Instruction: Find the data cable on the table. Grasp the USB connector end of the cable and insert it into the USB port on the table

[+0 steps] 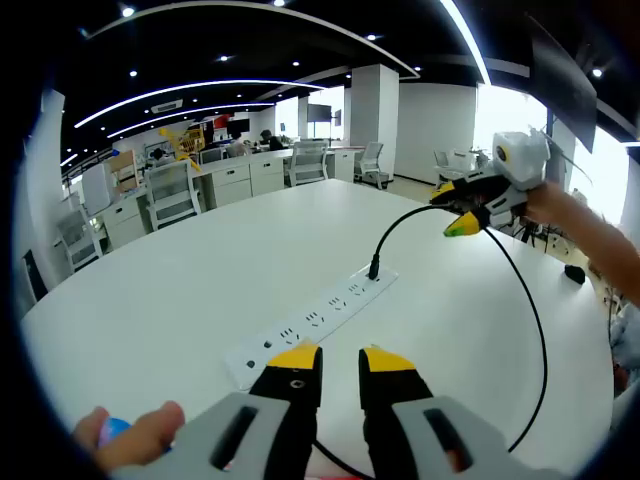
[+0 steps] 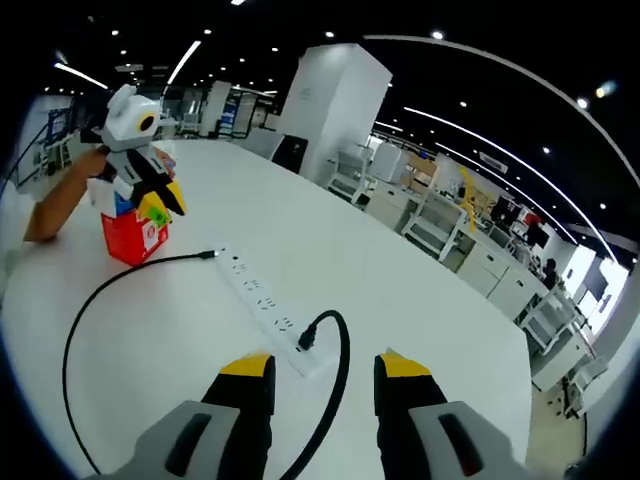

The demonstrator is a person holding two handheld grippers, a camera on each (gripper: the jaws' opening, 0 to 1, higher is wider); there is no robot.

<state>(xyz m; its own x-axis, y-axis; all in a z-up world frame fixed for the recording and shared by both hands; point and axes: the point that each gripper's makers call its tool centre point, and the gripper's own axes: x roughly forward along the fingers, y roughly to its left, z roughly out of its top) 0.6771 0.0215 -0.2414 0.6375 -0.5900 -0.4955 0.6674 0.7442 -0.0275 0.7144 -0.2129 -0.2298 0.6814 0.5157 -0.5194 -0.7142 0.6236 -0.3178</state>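
Note:
A white power strip (image 1: 315,318) lies on the round white table (image 1: 200,270), with a thick black cord (image 1: 392,230) plugged into its far end. The thin black data cable (image 2: 75,325) curves in a wide loop, and its connector tip (image 2: 208,254) rests on the table beside the strip's (image 2: 262,302) other end. My left gripper (image 1: 340,362) hovers low before the strip, jaws slightly apart with nothing between them. My right gripper (image 2: 325,370) is open above the thick cord (image 2: 340,350), apart from it. The right gripper (image 1: 452,208) also hangs in the air beyond the strip in the left gripper view.
A red box (image 2: 130,236) stands on the table under the left gripper (image 2: 163,207). A hand (image 1: 130,436) rests at the table's near edge. A small black object (image 1: 573,272) lies at the far right. Office desks and chairs (image 1: 170,190) stand beyond the table.

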